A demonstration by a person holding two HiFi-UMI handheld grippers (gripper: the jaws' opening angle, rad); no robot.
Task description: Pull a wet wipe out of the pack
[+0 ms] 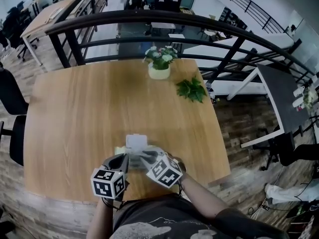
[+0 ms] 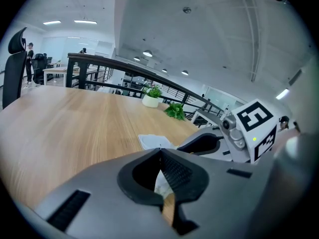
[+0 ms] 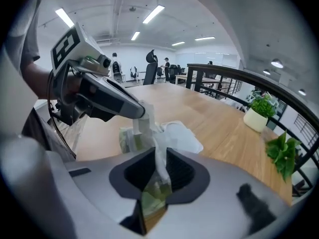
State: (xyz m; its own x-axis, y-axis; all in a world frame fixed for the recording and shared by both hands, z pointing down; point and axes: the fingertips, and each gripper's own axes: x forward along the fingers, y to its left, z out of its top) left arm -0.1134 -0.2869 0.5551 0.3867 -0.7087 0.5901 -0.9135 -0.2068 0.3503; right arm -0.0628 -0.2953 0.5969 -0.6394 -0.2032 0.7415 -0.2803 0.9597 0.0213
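The wet wipe pack point(image 1: 133, 150) lies near the table's front edge with its white lid point(image 3: 182, 136) flipped open. My left gripper point(image 1: 128, 160) is shut on a white wet wipe point(image 3: 148, 127) that rises twisted out of the pack point(image 3: 128, 139). In the left gripper view a bit of the wipe point(image 2: 161, 184) shows behind its closed jaws. My right gripper point(image 3: 160, 159) hangs right over the pack, beside the left one. Its jaws stand apart, and the wipe strand runs through the gap without being pinched. The right gripper's finger point(image 2: 208, 143) shows in the left gripper view.
A white flower pot point(image 1: 159, 68) and a green leafy sprig point(image 1: 192, 89) sit at the wooden table's point(image 1: 75, 118) far side. A dark railing point(image 1: 149, 21) runs behind it. Black chairs point(image 1: 12, 113) stand at the left. My body is close to the front edge.
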